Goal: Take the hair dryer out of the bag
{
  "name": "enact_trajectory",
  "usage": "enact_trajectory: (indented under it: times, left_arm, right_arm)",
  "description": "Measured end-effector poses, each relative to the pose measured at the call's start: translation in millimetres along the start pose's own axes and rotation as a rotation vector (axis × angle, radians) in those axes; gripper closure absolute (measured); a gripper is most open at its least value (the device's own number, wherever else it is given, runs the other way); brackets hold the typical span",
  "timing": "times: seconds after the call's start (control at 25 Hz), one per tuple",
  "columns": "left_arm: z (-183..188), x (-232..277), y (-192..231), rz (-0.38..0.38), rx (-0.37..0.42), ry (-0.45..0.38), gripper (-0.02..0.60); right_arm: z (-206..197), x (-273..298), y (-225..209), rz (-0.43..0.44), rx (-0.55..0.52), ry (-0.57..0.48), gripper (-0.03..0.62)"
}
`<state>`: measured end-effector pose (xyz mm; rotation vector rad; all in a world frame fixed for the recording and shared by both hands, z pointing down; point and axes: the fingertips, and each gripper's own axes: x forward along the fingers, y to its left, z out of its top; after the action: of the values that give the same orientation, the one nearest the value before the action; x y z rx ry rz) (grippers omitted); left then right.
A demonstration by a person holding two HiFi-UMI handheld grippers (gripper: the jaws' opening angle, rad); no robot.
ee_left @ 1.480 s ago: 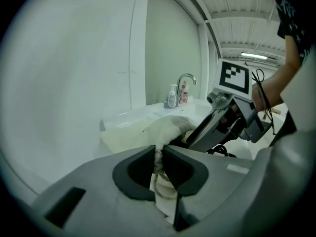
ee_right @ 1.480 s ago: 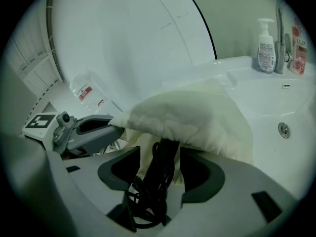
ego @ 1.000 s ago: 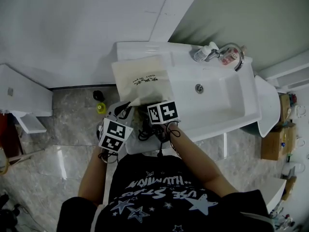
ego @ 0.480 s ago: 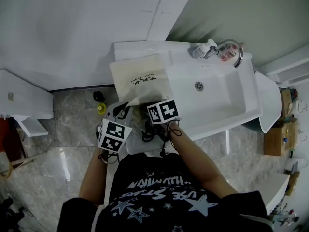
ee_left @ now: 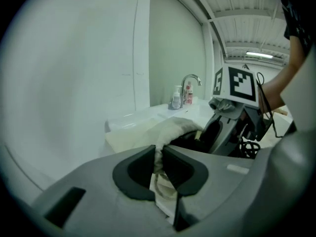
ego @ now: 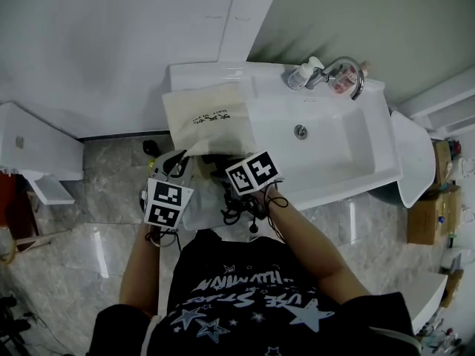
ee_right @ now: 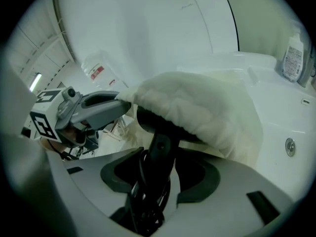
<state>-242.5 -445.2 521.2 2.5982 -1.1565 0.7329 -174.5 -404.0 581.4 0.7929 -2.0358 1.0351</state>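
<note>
While the left claw point(ee_left: 158, 156) is clenched on the rim of the cream bag point(ee_left: 173, 128), the right claw point(ee_right: 160, 157) grasps the handle of the black hair dryer point(ee_right: 159, 136), whose head sits just inside the bag's mouth on the desk point(ego: 204, 73) beside the sink point(ego: 343, 153).

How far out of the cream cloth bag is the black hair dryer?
Partly: black hair dryer handle shows in right gripper, head under cream cloth bag.
</note>
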Motion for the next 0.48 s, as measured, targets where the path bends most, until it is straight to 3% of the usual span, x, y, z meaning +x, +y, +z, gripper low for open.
enact_trajectory:
  times: [0.48]
  left_arm:
    - [-1, -6, -13, 0.139, -0.019, 0.047, 0.529]
  right_arm:
    - [-47, -34, 28, 0.141, -0.165, 0.030, 0.391]
